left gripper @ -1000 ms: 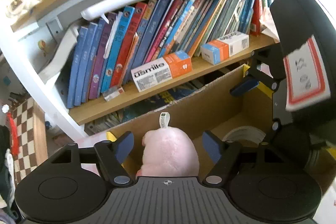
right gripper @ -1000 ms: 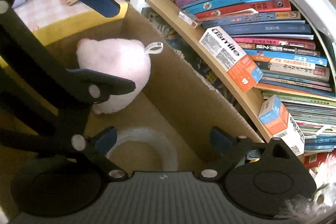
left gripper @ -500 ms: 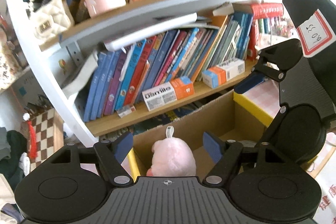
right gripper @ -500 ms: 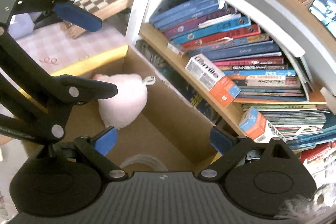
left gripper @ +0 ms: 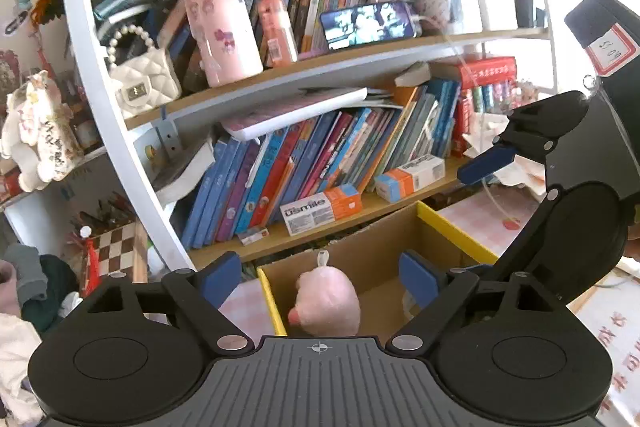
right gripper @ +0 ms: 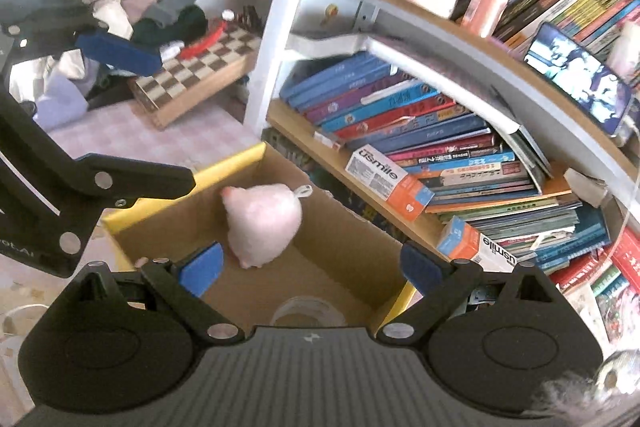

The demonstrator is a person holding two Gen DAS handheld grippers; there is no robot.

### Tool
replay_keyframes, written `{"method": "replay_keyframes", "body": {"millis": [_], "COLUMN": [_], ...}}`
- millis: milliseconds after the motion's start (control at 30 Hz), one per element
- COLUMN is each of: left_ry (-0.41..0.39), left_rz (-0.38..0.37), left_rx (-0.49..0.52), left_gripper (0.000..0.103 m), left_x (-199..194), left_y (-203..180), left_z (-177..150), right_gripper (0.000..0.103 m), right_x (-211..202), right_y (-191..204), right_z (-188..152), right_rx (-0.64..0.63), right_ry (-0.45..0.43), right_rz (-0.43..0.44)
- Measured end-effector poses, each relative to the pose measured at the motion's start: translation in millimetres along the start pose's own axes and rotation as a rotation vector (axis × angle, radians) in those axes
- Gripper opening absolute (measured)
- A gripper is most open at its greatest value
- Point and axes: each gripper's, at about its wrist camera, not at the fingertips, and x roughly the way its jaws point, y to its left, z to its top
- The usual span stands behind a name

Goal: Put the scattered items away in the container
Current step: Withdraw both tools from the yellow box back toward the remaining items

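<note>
Beside bookshelf (left gripper: 304,75), cardboard box (right gripper: 344,239), pink plush (right gripper: 262,227) inside, checkered tablecloth (right gripper: 160,131)

A translucent roll of tape (right gripper: 306,309) on the floor of the yellow-rimmed cardboard box (right gripper: 360,227) is half hidden behind the right tongs' body. In the left wrist view, the fluffy pink plush toy (left gripper: 328,301) loses its lower part behind the left tongs' body; the phone screen (left gripper: 368,23) on the shelf is too blurred to read.

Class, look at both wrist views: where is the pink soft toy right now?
The pink soft toy lies inside the cardboard box, at its left end in the right wrist view, below the bookshelf, with neither gripper touching it.
</note>
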Motion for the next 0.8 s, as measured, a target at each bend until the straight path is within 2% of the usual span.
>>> {"method": "replay_keyframes", "body": {"millis": [200, 500, 800], "left_ry": [-0.024, -0.032, -0.036], "left_rz": [-0.001, 0.020, 0.036], "left_rx": [-0.016, -0.021, -0.043], "left_gripper": [0.090, 0.093, 0.095], "left_x": [-43, -95, -130], "left_y": [4, 6, 0], "left_z": [-21, -58, -91], "right_gripper": [0.096, 0.096, 0.096], "right_x": [-38, -80, -115], "right_y": [26, 63, 97], "right_z": [-16, -49, -78], "right_rx": [0.040, 0.151, 0.287], "right_ry": [-0.027, -0.017, -0.058], "right_rz": [-0.032, -0.103, -0.240]}}
